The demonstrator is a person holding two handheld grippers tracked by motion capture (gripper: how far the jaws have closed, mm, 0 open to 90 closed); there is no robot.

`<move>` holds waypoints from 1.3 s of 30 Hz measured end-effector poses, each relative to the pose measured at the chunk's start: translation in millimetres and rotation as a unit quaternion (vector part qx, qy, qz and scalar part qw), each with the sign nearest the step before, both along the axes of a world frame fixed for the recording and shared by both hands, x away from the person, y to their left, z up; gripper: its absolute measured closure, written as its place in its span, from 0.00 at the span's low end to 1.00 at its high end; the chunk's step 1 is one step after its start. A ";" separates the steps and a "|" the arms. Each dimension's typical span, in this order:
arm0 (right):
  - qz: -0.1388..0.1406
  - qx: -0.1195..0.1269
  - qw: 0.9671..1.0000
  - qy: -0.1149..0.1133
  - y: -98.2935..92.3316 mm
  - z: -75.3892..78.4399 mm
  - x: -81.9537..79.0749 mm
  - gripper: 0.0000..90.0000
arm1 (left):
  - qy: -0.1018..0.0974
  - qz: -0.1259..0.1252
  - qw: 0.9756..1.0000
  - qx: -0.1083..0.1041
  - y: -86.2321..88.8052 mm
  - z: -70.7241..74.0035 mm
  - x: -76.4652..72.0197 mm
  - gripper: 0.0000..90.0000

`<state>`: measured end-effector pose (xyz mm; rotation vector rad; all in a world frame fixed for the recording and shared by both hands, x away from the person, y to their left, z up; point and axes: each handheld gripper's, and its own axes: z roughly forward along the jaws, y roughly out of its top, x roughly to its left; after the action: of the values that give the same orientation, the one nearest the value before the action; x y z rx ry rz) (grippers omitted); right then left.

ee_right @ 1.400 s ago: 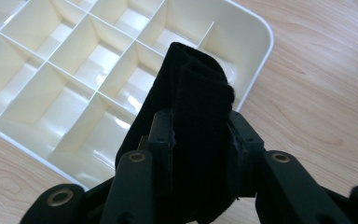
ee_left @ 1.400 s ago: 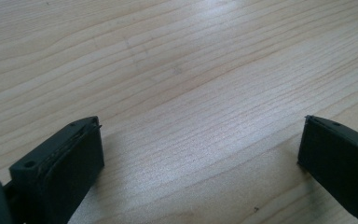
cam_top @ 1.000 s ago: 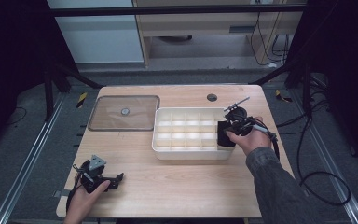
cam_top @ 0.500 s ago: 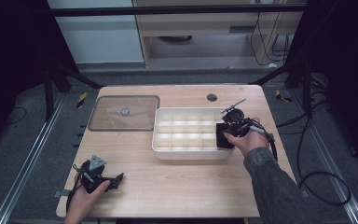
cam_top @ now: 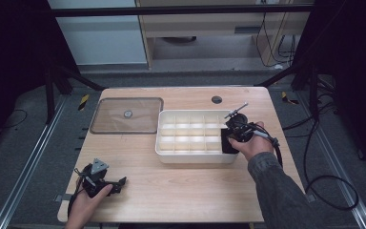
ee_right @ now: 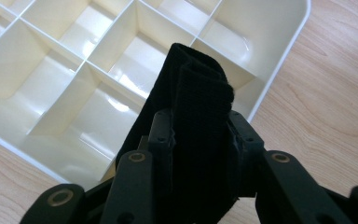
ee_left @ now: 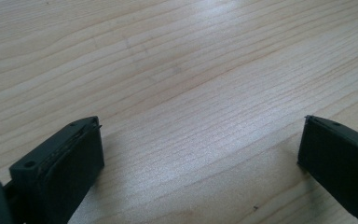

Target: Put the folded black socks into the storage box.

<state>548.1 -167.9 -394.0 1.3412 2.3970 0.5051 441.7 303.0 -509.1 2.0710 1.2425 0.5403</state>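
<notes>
Left gripper (cam_top: 106, 183) rests on the bare tabletop (cam_top: 186, 191), fingers wide apart and empty. Right gripper (ee_right: 200, 135), fingers clamped on a folded black cloth (ee_right: 193, 121), hangs over the divided tray (cam_top: 171, 155)'s right end; lowering into a compartment apparently comes next.

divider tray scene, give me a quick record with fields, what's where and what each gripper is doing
table: light wood tabletop
divider tray: cream, compartments look empty, right of centre
clear lid: flat on the table, left of the tray, apart from it
right gripper: over the tray's right end, shut on a folded black cloth
black cloth: clamped between the jaws, above a right-end compartment
left gripper: near the table's front left corner, open, nothing between the jaws
</notes>
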 end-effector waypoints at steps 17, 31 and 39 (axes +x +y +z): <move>0.007 -0.017 1.000 -0.001 6.3 -8.4 -2.8 0.75 | 0.000 0.000 1.000 0.000 0.0 0.0 0.0 0.00; 0.008 -0.020 1.000 -0.001 8.1 -11.9 -3.3 0.75 | 0.000 0.000 1.000 0.000 0.0 0.0 0.0 0.00; 0.011 -0.024 1.000 -0.003 9.0 -14.2 -4.3 0.75 | 0.000 0.000 1.000 0.000 0.0 0.0 0.0 0.00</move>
<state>543.8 -158.9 -408.3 1.2917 2.4063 0.4536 441.7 303.0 -509.1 2.0708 1.2426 0.5405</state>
